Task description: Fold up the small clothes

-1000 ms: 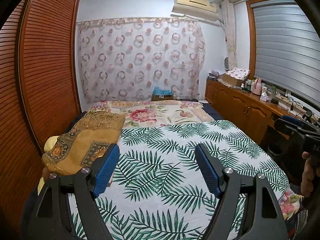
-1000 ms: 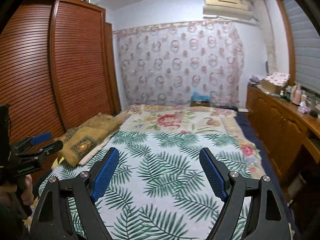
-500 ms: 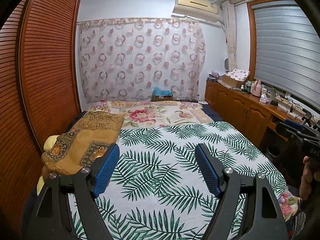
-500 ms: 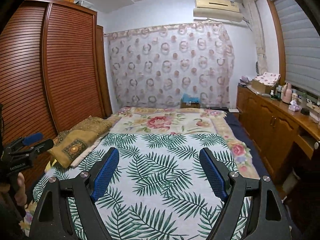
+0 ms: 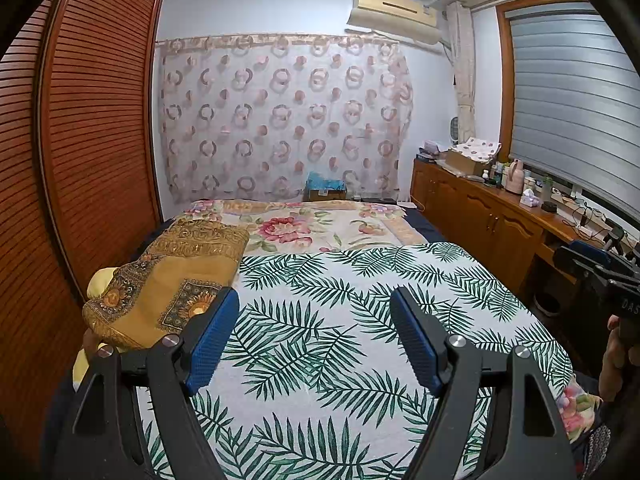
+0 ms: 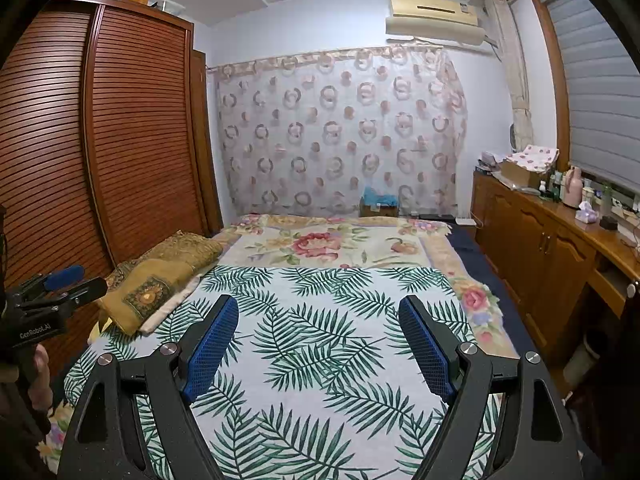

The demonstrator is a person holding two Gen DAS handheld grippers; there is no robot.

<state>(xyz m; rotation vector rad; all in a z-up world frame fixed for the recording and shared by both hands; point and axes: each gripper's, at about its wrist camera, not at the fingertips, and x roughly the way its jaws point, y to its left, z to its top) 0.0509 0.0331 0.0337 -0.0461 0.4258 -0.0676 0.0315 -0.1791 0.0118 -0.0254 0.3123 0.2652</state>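
No small garment shows in either view. My left gripper (image 5: 314,300) is open and empty, held above a white cloth with green palm leaves (image 5: 360,320) spread flat on the bed. My right gripper (image 6: 318,308) is open and empty above the same cloth (image 6: 328,336). The right gripper also shows at the right edge of the left wrist view (image 5: 600,272), and the left gripper at the left edge of the right wrist view (image 6: 56,284).
A floral bedspread (image 5: 312,228) covers the far half of the bed. Gold patterned pillows (image 5: 176,276) lie on the bed's left side beside a slatted wooden wardrobe (image 5: 80,160). A wooden cabinet with bottles (image 6: 552,236) runs along the right wall. A curtain (image 6: 340,140) hangs behind.
Both grippers have risen and tilted up a little, so the bed sits lower in both views. Both stay open and empty.
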